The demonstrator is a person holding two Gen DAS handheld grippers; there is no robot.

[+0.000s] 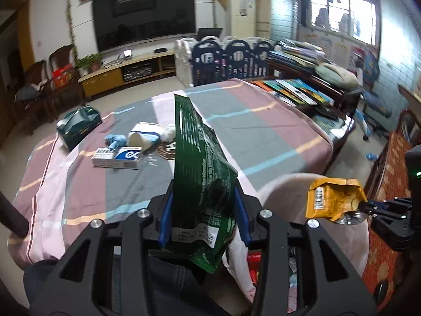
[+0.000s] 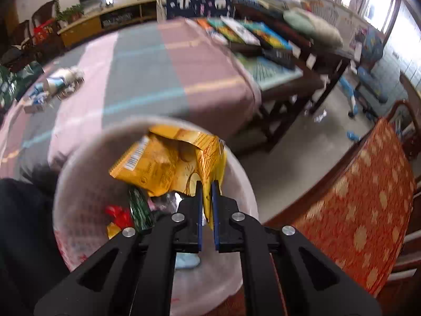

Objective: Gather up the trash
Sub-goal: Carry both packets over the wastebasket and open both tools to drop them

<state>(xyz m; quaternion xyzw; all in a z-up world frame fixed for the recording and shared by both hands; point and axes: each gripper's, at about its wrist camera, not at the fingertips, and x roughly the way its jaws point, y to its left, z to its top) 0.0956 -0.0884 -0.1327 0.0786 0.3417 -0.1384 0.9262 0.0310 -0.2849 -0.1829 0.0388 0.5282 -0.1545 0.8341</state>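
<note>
My left gripper (image 1: 204,191) is shut on a tall green snack bag (image 1: 200,152), which stands upright between its blue pads above the table's near edge. To the right, my right gripper (image 2: 207,183) is shut on the corner of a crumpled yellow snack bag (image 2: 163,166), and it hangs over the open pale pink waste bin (image 2: 79,189). The left wrist view also shows that yellow bag (image 1: 334,200) above the bin's rim (image 1: 286,181). A green wrapper (image 2: 140,209) and a red wrapper (image 2: 118,213) lie inside the bin.
On the striped tablecloth (image 1: 263,121) lie a white-and-blue box (image 1: 118,156), a tipped paper cup (image 1: 143,135), a blue glove (image 1: 115,139), crumpled tissue (image 1: 168,131) and a dark green bag (image 1: 79,126). An orange-cushioned chair (image 2: 355,210) stands right of the bin. A book-covered side table (image 2: 263,36) lies beyond.
</note>
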